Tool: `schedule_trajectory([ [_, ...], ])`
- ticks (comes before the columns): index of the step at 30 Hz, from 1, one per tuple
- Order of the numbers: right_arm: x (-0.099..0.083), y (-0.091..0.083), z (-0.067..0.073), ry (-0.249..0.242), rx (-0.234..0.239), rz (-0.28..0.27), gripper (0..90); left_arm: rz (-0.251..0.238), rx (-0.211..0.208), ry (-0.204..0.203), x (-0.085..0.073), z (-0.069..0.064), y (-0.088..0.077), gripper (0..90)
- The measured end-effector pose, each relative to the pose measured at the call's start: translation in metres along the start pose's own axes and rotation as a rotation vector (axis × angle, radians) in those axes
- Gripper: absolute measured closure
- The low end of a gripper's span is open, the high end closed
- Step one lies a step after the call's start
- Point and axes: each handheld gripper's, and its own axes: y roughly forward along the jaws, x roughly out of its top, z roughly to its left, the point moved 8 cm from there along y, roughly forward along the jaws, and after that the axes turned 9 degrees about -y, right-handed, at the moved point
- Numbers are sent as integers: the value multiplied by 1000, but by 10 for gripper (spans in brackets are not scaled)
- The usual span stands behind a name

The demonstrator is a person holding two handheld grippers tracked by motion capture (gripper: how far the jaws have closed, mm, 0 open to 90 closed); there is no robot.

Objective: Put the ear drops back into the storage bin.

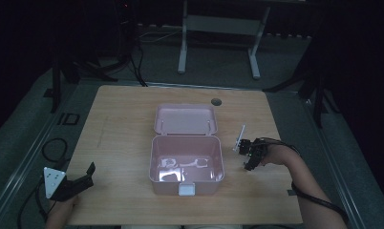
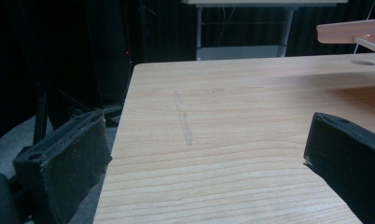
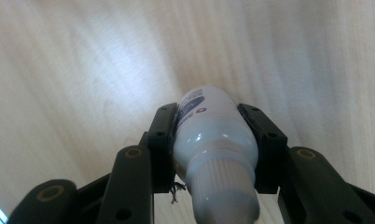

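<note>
An open pink plastic box (image 1: 154, 157) stands at the middle of the wooden table (image 1: 118, 124), its lid (image 1: 184, 119) folded back behind it. Something pale and glossy lies on its floor; what it is I cannot tell. To the right of the box my right gripper (image 1: 250, 157) hovers over the wood. In the right gripper view the right gripper (image 3: 207, 112) is shut on a white bottle (image 3: 213, 135) with a ribbed cap, label end pointing away. My left gripper (image 1: 85, 176) rests open at the table's front left corner; in the left gripper view the left gripper (image 2: 206, 126) has only bare wood between its jaws.
A round cable hole (image 1: 216, 101) sits near the table's far edge behind the lid. Cables (image 1: 54, 148) lie on the floor to the left. A white table frame (image 1: 218, 24) stands beyond in the dark. The lid's edge (image 2: 353, 32) juts in at the left gripper view's upper right.
</note>
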Motion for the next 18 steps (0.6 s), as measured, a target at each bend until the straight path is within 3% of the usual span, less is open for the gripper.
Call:
schedule_trajectory([
  [2, -2, 0, 6, -50, -4, 4, 597, 0, 0, 0, 0, 0, 0, 4],
  [7, -2, -3, 12, -107, -23, -6, 596, 1, 2, 0, 0, 0, 0, 3],
  [11, -2, -5, 19, -187, -56, -5, 596, 1, 2, 0, 0, 0, 0, 4],
  [18, -8, -3, 30, -283, -100, 89, 597, 1, 3, 1, 0, 0, 0, 4],
])
